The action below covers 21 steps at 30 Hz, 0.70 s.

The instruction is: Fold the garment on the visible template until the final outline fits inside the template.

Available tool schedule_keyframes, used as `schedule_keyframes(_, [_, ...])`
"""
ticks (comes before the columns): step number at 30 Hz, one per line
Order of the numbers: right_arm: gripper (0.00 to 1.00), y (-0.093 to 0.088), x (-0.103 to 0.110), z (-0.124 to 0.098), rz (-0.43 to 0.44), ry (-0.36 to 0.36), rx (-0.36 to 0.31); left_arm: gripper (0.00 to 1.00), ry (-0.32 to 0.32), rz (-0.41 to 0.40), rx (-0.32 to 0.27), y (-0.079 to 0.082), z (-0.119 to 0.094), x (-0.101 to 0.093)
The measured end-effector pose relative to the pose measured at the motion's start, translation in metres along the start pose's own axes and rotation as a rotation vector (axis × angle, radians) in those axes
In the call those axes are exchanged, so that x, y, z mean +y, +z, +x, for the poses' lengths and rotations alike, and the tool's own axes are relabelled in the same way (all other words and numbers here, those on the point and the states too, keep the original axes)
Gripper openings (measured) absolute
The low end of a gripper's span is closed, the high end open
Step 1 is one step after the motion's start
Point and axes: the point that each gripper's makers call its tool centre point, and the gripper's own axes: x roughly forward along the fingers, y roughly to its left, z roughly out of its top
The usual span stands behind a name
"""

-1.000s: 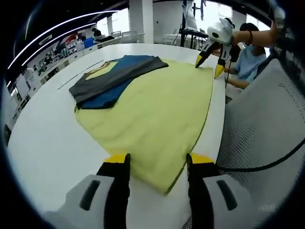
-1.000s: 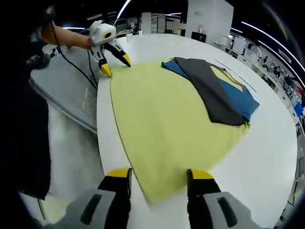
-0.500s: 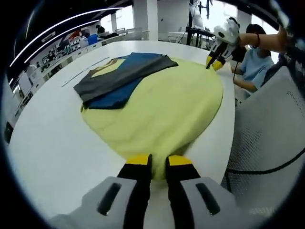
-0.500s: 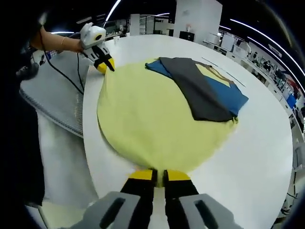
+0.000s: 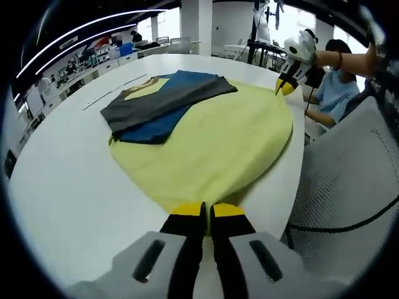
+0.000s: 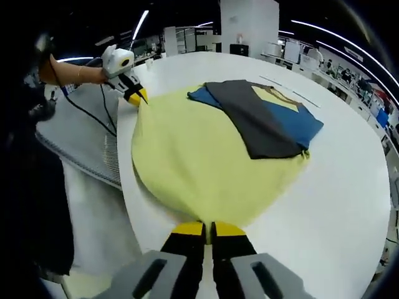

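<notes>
Both grippers, left gripper and right gripper, are clamped on the yellow garment, stretched lengthwise between them along the table edge.

**No readable text**

No words, labels, brand marks, numbers or signs can be read in the left gripper view or the right gripper view. Shelving and equipment along the far upper edges of both views are too small and blurred for any lettering to be made out.
</notes>
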Motion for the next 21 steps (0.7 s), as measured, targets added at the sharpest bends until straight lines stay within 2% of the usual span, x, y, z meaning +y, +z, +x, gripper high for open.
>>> schedule_keyframes(6, [0.0,-0.005,0.009,-0.006,0.03,0.011,-0.002,0.0,-0.016,-0.018,-0.008,0.001,-0.01,-0.014])
schedule_keyframes(14, [0.0,-0.012,0.027,-0.017,0.067,0.048,-0.003,0.0,-0.055,-0.036,0.022,-0.01,-0.02,-0.034])
schedule_keyframes(21, [0.0,-0.014,0.039,-0.027,0.081,0.07,-0.001,0.0,-0.089,-0.059,0.026,-0.013,-0.032,-0.048])
